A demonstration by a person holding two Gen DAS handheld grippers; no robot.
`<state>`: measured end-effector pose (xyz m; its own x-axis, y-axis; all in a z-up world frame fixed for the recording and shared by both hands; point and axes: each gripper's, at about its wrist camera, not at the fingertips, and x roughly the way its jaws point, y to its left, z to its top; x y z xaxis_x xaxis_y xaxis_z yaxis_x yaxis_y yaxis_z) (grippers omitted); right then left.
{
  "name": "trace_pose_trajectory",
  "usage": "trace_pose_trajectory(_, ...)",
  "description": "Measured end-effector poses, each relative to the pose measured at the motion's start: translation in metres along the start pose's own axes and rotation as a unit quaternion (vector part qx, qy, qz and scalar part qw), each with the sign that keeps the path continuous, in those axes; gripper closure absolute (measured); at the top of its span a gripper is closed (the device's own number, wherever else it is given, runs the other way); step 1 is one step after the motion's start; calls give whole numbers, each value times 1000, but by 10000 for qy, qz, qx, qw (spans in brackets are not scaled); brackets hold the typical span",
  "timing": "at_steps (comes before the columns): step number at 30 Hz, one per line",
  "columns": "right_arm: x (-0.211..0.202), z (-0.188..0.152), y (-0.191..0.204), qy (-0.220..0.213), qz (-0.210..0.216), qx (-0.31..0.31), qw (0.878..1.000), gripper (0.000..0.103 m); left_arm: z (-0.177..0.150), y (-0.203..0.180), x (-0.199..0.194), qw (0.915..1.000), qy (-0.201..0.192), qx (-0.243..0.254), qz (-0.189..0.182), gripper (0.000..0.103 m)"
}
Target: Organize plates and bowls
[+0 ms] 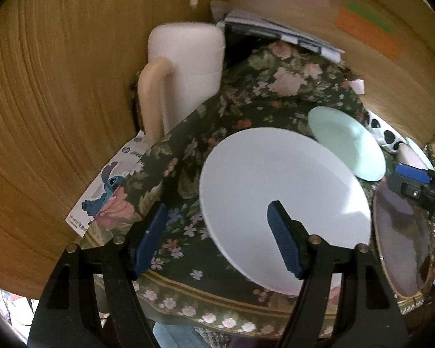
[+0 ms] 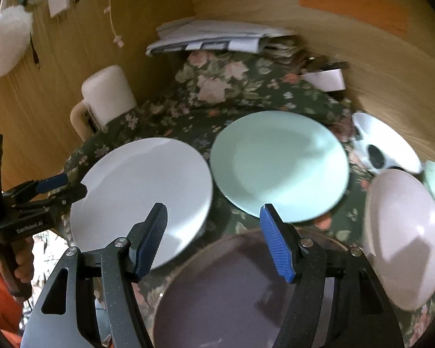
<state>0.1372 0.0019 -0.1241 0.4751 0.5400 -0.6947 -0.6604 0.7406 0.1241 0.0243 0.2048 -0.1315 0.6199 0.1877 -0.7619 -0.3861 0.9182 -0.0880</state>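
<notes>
Plates are lying spread across the dark green floral tablecloth (image 2: 246,92) in front of me. In my right wrist view, the round white plate (image 2: 142,191) is sitting left of centre, the round pale mint-green plate (image 2: 278,162) is lying just beside it to the right, and the large dark purple-grey plate with a light rim (image 2: 226,290) is filling the bottom middle. At the right edge a pale pink bowl (image 2: 403,237) is standing tilted near a white bowl with black spots (image 2: 385,150).

I am holding my right gripper (image 2: 214,240) with its blue pads apart and nothing between them, hovering over the far rim of the dark plate. My left gripper (image 1: 217,240) is likewise standing open and empty; its right-hand pad is showing over the white plate (image 1: 284,203), its left-hand pad over the cloth. A tall cream jug with a handle (image 1: 185,66) is standing in the upper left against the wooden wall (image 1: 58,87).
</notes>
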Motion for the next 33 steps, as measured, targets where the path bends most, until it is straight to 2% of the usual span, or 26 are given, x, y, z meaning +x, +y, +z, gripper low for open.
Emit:
trace_pose_trajectory(8, 38, 9, 6, 531, 149, -114, 9984, 40, -1, 15, 17, 9997, 188, -136, -89, 31)
trace_pose_trajectory(10, 45, 10, 7, 651, 187, -97, 9977, 46, -1, 15, 18, 9996, 192, -122, -139, 32)
trace_pose_trajectory(12, 52, 10, 8, 784, 249, -110, 9965, 59, -2, 16, 19, 9996, 194, -127, -179, 34)
trace_pose_trajectory(13, 55, 10, 8, 845, 274, -102, 9960, 60, -2, 16, 20, 9995, 198, -131, -204, 35)
trace_pose_trajectory(15, 61, 9, 8, 943, 303, -80, 9950, 63, -2, 16, 22, 9993, 238, -132, -261, 45)
trace_pose_trajectory(17, 65, 8, 8, 1018, 333, -66, 9942, 69, -3, 17, 25, 9987, 287, -154, -382, 49)
trace_pose_trajectory(21, 67, 8, 9, 1020, 330, -85, 9942, 70, -1, 13, 23, 9986, 267, -94, -448, 57)
trace_pose_trajectory(24, 69, 9, 11, 1011, 326, -87, 9943, 70, -1, 9, 25, 9984, 278, -39, -493, 60)
trace_pose_trajectory(33, 68, 8, 12, 905, 309, -53, 9954, 72, 1, -3, 28, 9981, 319, 55, -532, 63)
